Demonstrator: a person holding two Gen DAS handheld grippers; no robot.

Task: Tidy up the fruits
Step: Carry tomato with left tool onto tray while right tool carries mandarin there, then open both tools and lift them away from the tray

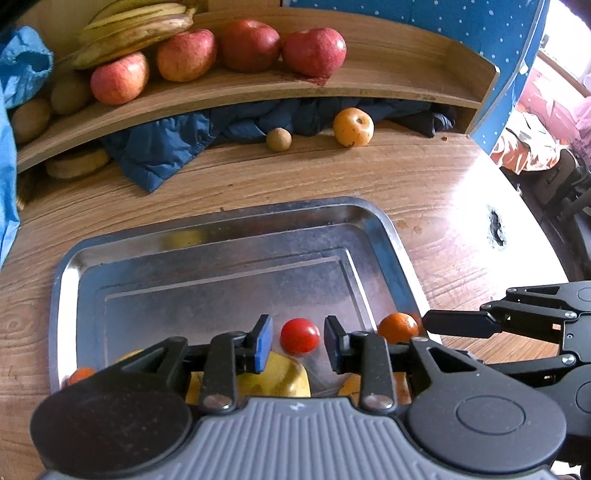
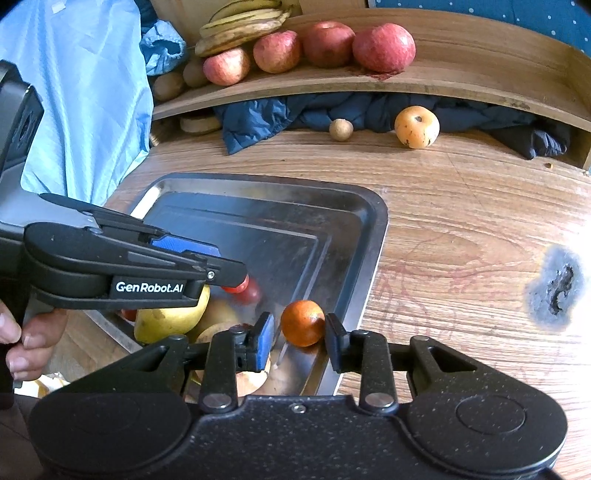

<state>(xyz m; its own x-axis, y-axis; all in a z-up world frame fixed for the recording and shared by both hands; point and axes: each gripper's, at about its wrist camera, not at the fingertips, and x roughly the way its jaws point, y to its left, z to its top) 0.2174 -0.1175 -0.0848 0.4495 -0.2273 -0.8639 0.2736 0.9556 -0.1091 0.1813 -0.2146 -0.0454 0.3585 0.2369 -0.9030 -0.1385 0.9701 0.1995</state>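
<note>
Your left claw (image 1: 298, 341) stands slightly open low in its frame, the small red tomato (image 1: 299, 335) between its pads with a gap on each side, resting on the metal tray (image 1: 207, 258). Your right claw (image 2: 300, 338) is likewise slightly open around the small orange (image 2: 303, 322) near the tray's right rim; whether the pads touch it you cannot tell. A yellow pear (image 2: 170, 317) lies lower left. On the bench (image 2: 461, 229) beyond sit a yellow apple (image 2: 416, 126) and a small brown fruit (image 2: 341, 129); red apples (image 2: 383, 47) and bananas (image 2: 243, 26) fill the upper shelf (image 2: 461, 77).
</note>
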